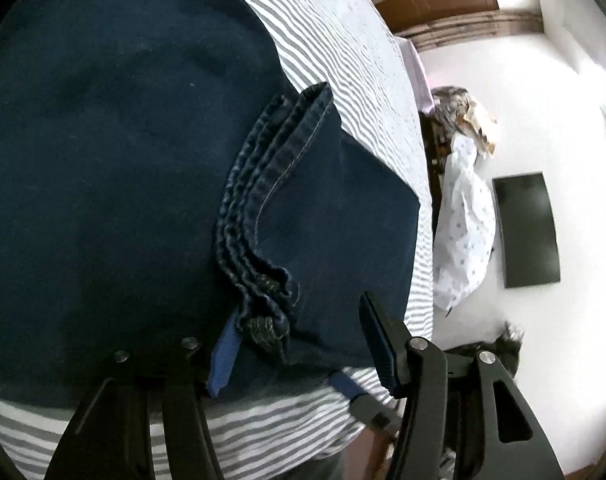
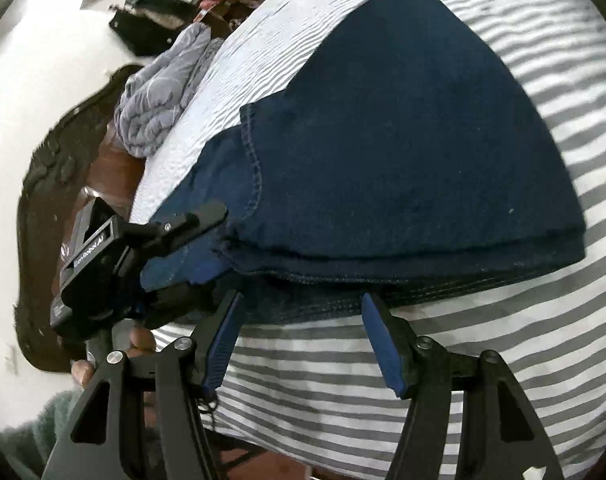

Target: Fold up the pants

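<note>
Item: dark blue pants [image 2: 403, 128], folded into a thick stack, lying on the grey-and-white striped bedsheet [image 2: 503, 360]; stacked hem edges [image 1: 259, 216] face the near side. Left gripper [image 1: 303, 344]: jaws apart, frayed hem corner between them near the 9 o'clock finger; contact uncertain. Right gripper [image 2: 299, 340]: jaws apart, holding nothing, fingertips at the stack's 6 o'clock edge. A crumpled grey cloth [image 2: 159, 96] lies at 10 o'clock.
</note>
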### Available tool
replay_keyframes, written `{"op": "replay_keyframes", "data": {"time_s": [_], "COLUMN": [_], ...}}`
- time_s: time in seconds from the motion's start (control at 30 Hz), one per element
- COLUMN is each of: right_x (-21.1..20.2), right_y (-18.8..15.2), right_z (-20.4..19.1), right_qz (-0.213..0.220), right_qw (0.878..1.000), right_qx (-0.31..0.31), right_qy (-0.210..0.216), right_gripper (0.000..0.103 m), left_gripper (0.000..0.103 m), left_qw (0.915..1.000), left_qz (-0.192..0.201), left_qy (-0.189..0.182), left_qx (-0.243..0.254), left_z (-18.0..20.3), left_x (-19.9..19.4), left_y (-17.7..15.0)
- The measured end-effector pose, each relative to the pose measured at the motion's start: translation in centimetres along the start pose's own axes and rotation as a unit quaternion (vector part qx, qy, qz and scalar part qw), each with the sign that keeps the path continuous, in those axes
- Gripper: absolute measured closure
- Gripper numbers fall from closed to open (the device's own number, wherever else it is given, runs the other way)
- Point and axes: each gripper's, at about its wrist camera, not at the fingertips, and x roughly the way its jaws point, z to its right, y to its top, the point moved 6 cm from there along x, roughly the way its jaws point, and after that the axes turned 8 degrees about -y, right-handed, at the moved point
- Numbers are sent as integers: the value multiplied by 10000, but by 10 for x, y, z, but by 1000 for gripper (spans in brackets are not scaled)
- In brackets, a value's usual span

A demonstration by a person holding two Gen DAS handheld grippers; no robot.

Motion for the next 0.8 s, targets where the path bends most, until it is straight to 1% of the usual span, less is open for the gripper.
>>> {"op": "replay_keyframes", "data": {"time_s": [0.07, 0.1, 0.2, 0.27, 0.3, 0.33, 0.37, 0.4, 0.43, 0.47, 0.5, 0.53, 0.57, 0.63, 0.73, 0.8], "right_x": [5, 6, 8, 4, 0, -5, -9, -12, -15, -14, -11, -7, -4, -2, -3, -5], "right_y": [2, 3, 7, 13, 16, 19, 24, 28, 32, 35, 36, 37, 36, 37, 42, 44], "right_z": [2, 5, 19, 31, 38, 45, 52, 58, 62, 65, 65, 64, 60, 53, 42, 33], "right_qz": [-15, 9, 34, 174, 282, 416, 531, 610, 656, 637, 590, 524, 494, 548, 599, 588], "right_qw": [9997, 9992, 9937, 9892, 9867, 9851, 9841, 9833, 9824, 9818, 9821, 9844, 9867, 9885, 9893, 9904], "right_qx": [199, 332, 959, 1311, 1476, 1584, 1644, 1684, 1723, 1765, 1774, 1672, 1545, 1409, 1323, 1233], "right_qy": [130, 215, 584, 640, 620, 524, 401, 334, 300, 279, 241, 130, 54, 37, 144, 215], "right_gripper": [44, 43, 45, 45, 45, 45, 45, 45, 48, 52, 66, 84, 85, 89, 90, 90], "left_gripper": [45, 45, 45, 45, 45, 48, 56, 62, 72, 74, 75, 77, 78, 79, 79, 79], "left_qw": [9999, 9998, 9995, 9993, 9995, 9996, 9994, 9988, 9978, 9973, 9971, 9971, 9968, 9957, 9927, 9898], "left_qz": [41, 42, 5, -2, -18, -20, -19, -18, -29, -60, -47, -31, -21, 1, 70, 152], "left_qy": [-68, -32, 54, 61, 122, 191, 337, 483, 622, 676, 694, 698, 724, 777, 825, 814], "left_qx": [-123, -170, -316, -361, -288, -208, -55, 102, 246, 292, 298, 302, 337, 507, 877, 1159], "left_z": [-4, -7, -19, -23, -23, -21, -20, -18, -17, -17, -18, -17, -15, -7, 13, 27], "left_x": [1, 2, 5, 6, 6, 8, 9, 9, 11, 12, 11, 10, 9, 5, -5, -19], "left_y": [0, 0, 1, 3, 3, 3, 4, 4, 3, 3, 2, 2, 2, 1, 3, 4]}}
